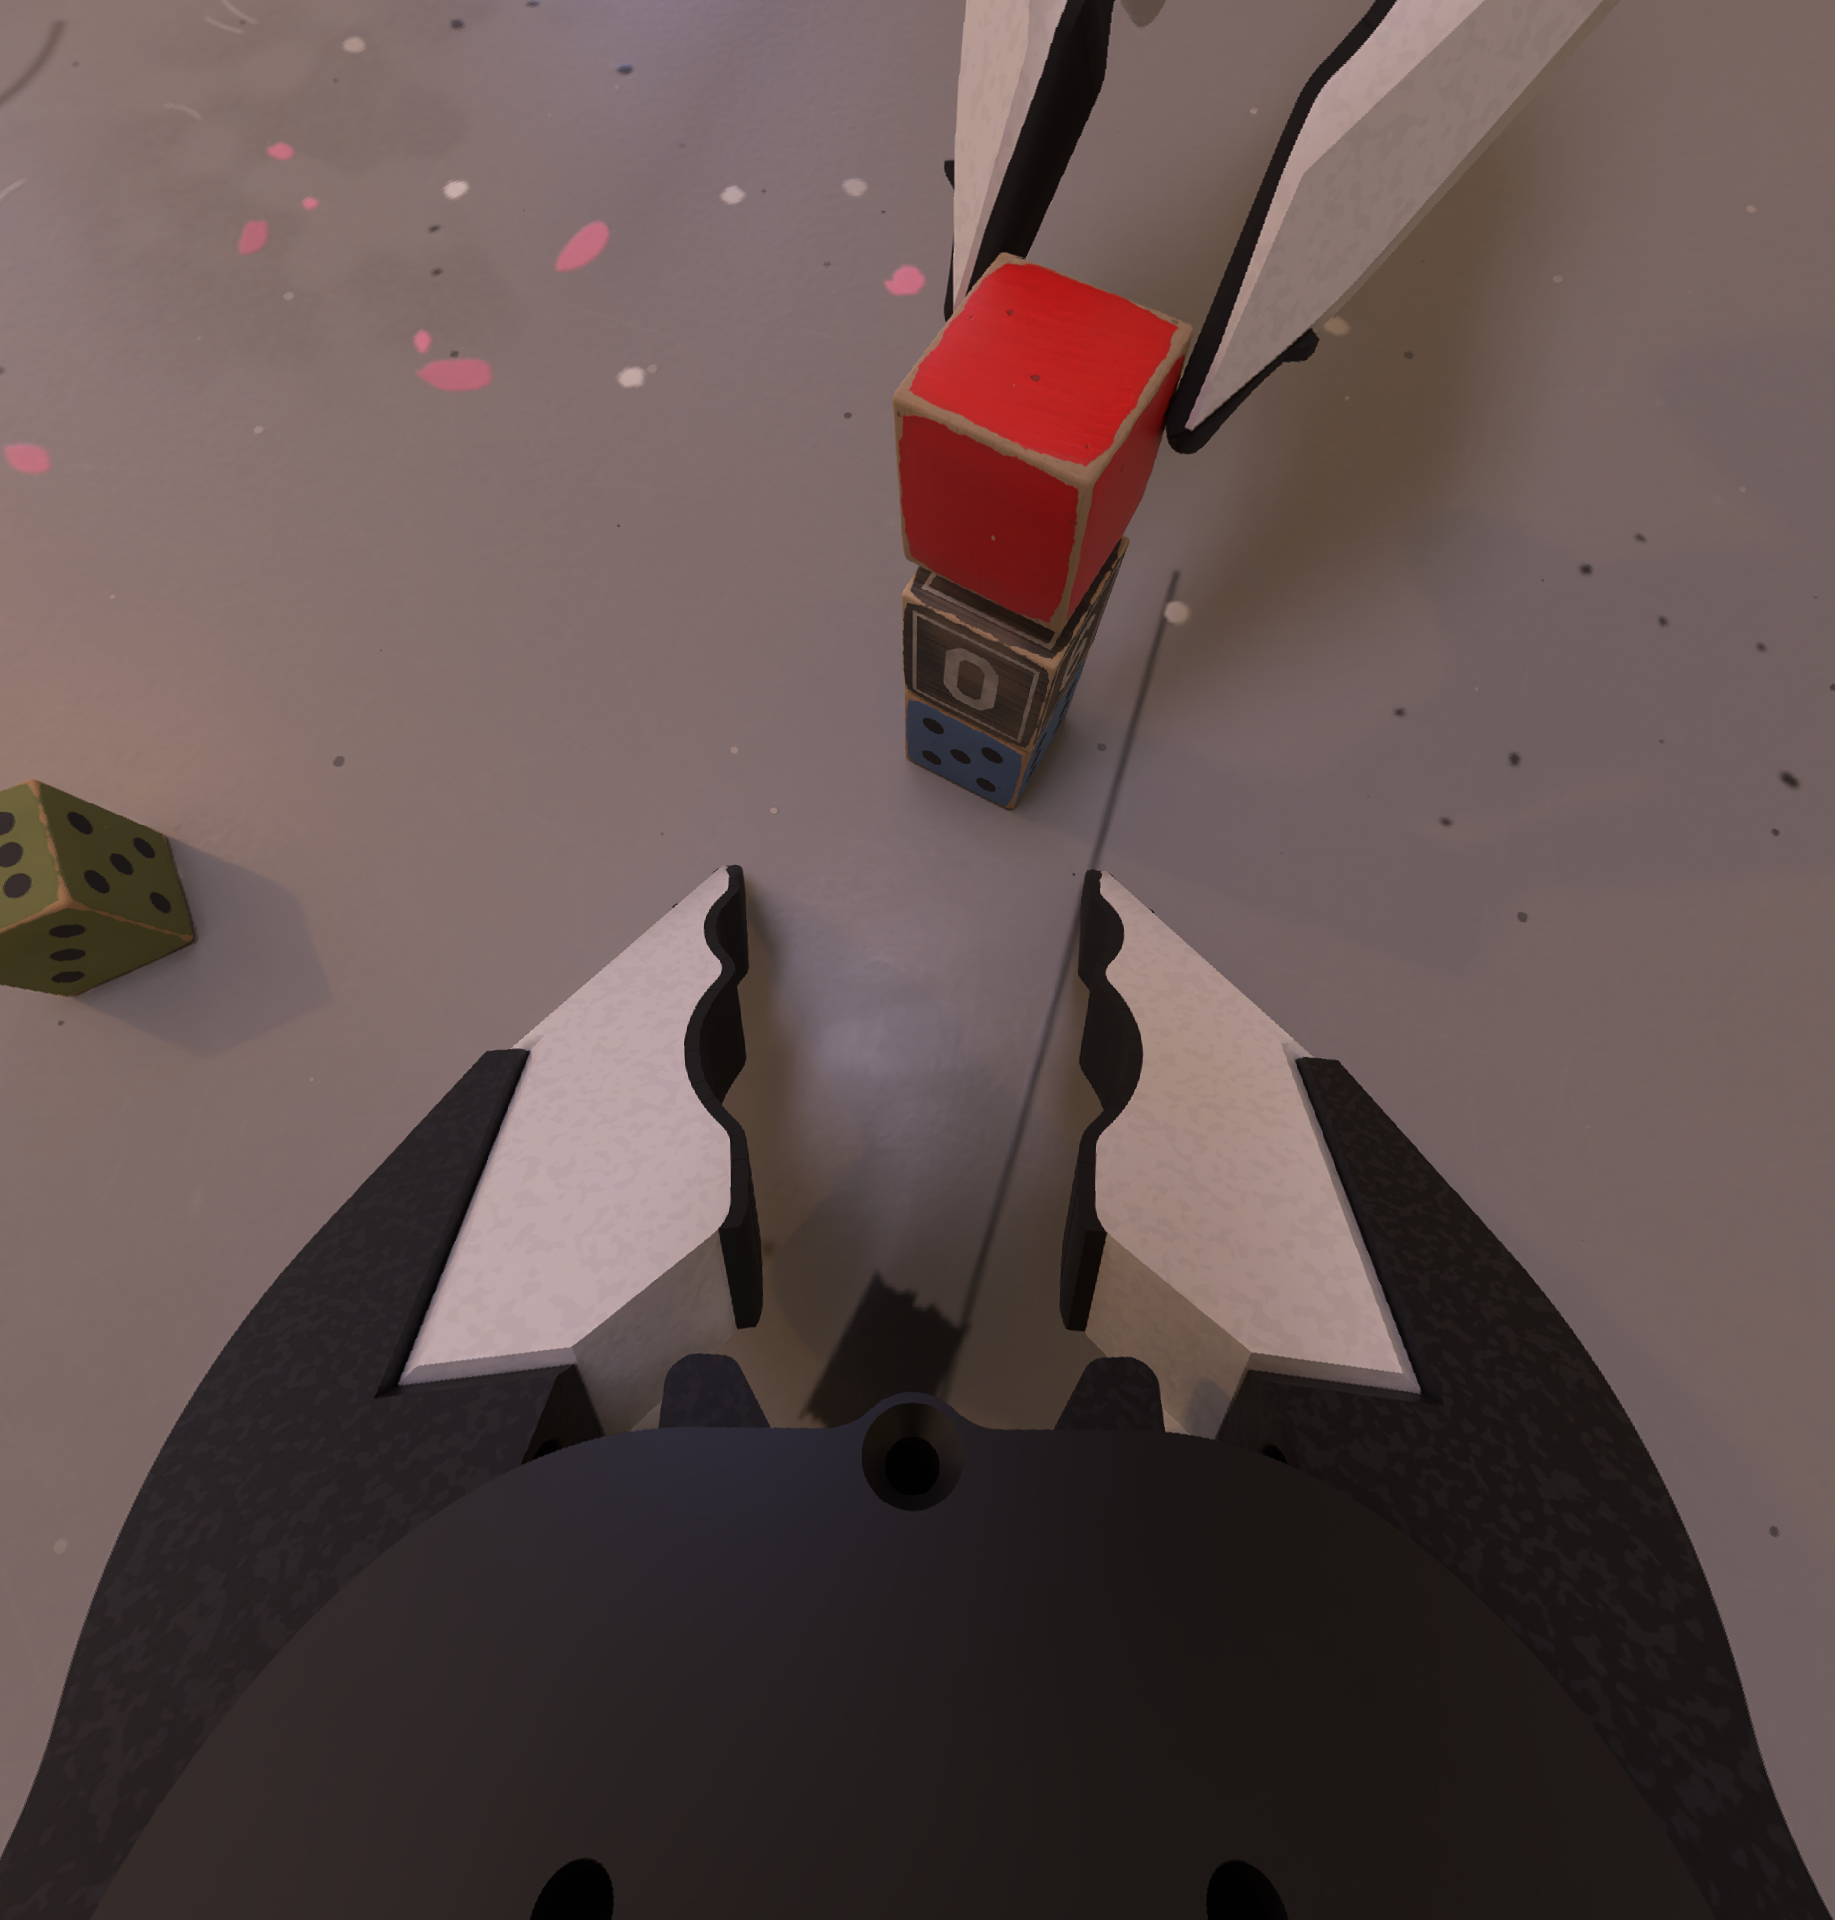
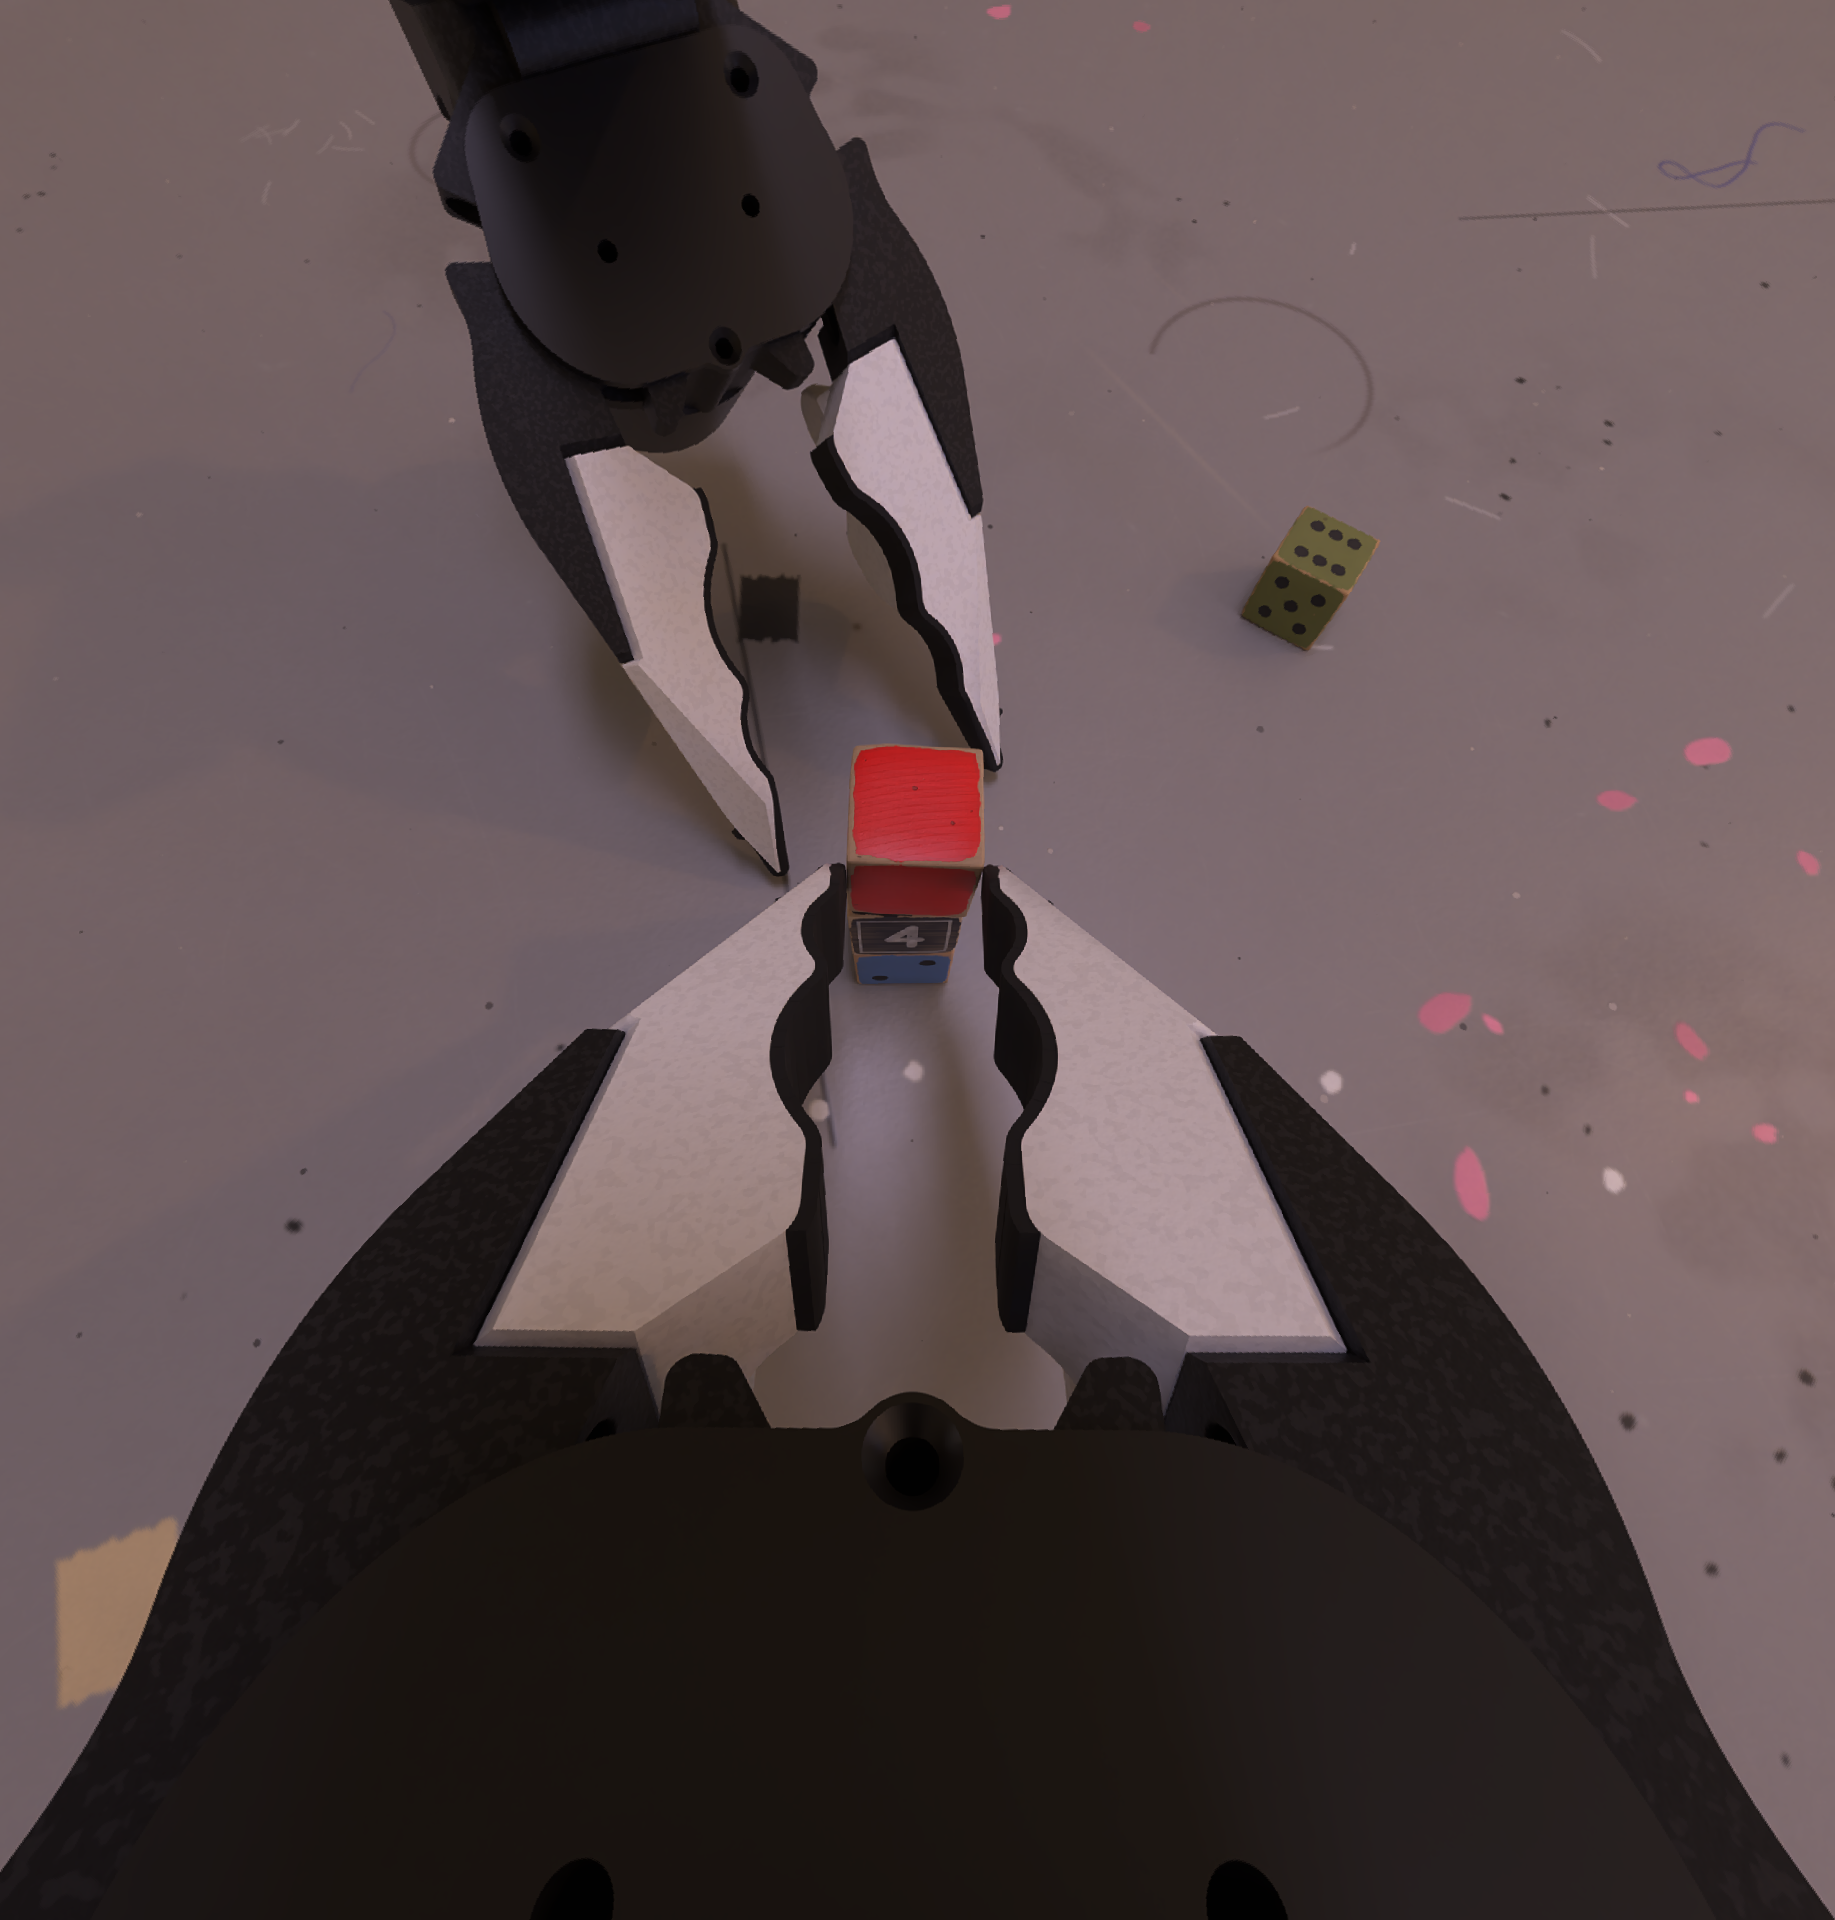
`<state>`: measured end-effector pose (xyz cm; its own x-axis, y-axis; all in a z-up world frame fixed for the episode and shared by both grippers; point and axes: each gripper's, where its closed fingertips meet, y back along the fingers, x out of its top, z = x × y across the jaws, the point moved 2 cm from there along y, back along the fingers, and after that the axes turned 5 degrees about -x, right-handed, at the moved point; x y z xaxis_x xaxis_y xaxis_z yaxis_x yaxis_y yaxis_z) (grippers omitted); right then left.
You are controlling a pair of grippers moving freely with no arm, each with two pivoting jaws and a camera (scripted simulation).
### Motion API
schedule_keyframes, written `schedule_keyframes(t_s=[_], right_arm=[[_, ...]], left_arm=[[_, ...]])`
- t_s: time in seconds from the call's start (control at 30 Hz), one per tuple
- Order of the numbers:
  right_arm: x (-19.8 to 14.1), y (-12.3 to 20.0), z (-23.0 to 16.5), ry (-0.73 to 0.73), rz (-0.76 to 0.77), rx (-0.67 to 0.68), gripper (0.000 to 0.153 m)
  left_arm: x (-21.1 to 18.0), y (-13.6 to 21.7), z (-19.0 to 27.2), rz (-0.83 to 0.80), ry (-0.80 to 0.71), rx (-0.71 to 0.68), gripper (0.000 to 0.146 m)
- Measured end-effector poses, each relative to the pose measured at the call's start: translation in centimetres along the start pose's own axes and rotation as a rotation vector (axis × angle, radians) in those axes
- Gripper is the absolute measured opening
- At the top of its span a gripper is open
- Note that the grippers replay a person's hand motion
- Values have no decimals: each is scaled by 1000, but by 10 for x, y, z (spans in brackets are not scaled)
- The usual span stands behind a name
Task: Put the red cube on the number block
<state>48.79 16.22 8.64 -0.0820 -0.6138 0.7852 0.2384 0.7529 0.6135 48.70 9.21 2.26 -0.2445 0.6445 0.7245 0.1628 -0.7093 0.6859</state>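
The red cube [image 1: 1027,436] sits on top of the dark number block [image 1: 980,670], which stands on a blue die [image 1: 965,758]; the stack of three is upright, the red cube slightly askew. My right gripper [image 2: 913,881] is shut on the red cube [image 2: 915,821], one fingertip on each side; its white fingers [image 1: 1339,208] come down from the top in the left wrist view. My left gripper [image 1: 913,883] is open and empty, a short way in front of the stack, fingers apart. Its fingers [image 2: 684,623] show beyond the stack in the right wrist view.
A green die [image 1: 61,894] lies on the grey paint-speckled table [image 1: 1515,727], off to the left of my left gripper; it also shows in the right wrist view [image 2: 1308,582]. A tan patch [image 2: 113,1621] lies on the table beside my right gripper.
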Motion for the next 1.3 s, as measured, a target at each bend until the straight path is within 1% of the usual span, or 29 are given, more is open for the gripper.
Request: schedule_keyframes(t_s=[0.47,1.3], right_arm=[[-2,-1,-1,-1,1,23,26],[-4,-3,0,14,-7,19,26]], left_arm=[[0,0,0,0,0,0,64],[0,0,0,0,0,0,65]])
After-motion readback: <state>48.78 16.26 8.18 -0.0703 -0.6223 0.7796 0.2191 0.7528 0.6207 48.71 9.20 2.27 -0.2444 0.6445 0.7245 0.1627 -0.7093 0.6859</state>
